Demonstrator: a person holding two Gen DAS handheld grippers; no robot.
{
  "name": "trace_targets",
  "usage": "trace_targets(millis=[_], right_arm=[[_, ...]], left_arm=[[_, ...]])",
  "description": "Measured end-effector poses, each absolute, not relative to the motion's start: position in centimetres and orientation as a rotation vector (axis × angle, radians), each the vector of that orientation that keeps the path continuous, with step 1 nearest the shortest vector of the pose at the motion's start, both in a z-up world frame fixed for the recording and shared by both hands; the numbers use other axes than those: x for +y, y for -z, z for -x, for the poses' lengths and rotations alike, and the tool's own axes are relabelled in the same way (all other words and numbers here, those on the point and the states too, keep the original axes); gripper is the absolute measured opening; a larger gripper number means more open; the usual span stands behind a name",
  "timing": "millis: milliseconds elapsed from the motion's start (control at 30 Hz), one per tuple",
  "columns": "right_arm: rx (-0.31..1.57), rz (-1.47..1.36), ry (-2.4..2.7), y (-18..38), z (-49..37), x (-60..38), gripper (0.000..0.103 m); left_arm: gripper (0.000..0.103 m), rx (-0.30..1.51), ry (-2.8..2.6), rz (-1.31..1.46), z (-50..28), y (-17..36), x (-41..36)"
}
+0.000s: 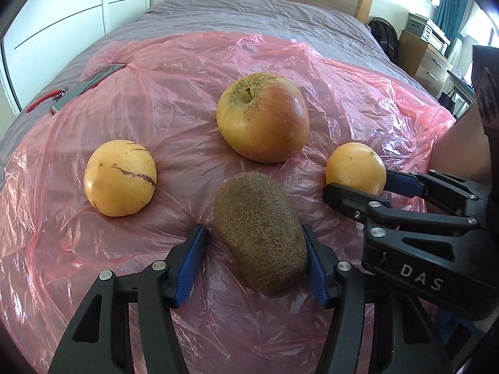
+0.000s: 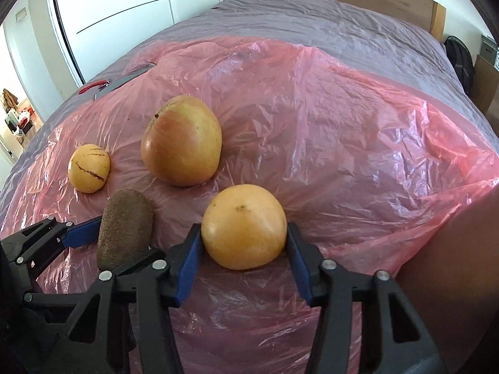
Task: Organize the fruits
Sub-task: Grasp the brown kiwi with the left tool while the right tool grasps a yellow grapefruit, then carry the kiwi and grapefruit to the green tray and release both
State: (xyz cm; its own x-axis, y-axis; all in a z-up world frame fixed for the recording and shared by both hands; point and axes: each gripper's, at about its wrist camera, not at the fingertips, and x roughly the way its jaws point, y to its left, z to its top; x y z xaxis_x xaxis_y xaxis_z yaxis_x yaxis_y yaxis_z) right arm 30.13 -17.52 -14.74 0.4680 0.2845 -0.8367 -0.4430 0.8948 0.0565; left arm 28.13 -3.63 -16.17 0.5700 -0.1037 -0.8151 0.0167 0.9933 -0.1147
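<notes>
Under everything lies the pink plastic sheet (image 1: 343, 99), spread over the grey bed (image 1: 249, 12), and all four fruits rest on it. The apple (image 1: 263, 117) is the biggest and sits beyond both my tongs, straight ahead of the left pair and ahead-left of the right pair. Next, the kiwi (image 1: 260, 233) lies lengthwise between the blades of my left tongs (image 1: 254, 233); the right blade touches its flank, while the left blade stands a little apart, so that grip is not made. The streaked yellow fruit (image 1: 120, 177) sits off to the left of the left pair, untouched. The smallest, the round orange fruit (image 2: 244, 226), is clasped in my right tongs (image 2: 244, 233), both blue pads (image 2: 191, 255) pressing its sides.

I judge this the pick-up step, two fruits at once. Next I must finish squeezing the kiwi gently, then lift both straight up without dragging the slippery sheet.
</notes>
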Motion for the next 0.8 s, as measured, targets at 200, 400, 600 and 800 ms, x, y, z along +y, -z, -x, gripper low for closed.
trace_targets(millis=[200, 400, 600, 800], right_arm=[[0.982, 0.155, -0.454, 14.7, -30.2, -17.8, 0.05], [0.966, 0.133, -0.452, 13.7, -30.0, -18.1, 0.05], [0.918, 0.137, -0.455, 11.4, -28.5, -18.1, 0.051], [0.867, 0.137, -0.466, 8.2, -26.6, -18.1, 0.051]], left_arm=[[0.041, 0.938, 0.072, 0.075, -27.9, 15.8, -3.9], [0.04, 0.936, 0.07, 0.085, -27.8, 15.2, -3.7], [0.04, 0.906, 0.072, 0.089, -27.2, 13.6, -3.8], [0.04, 0.862, 0.072, 0.089, -25.7, 11.1, -3.8]])
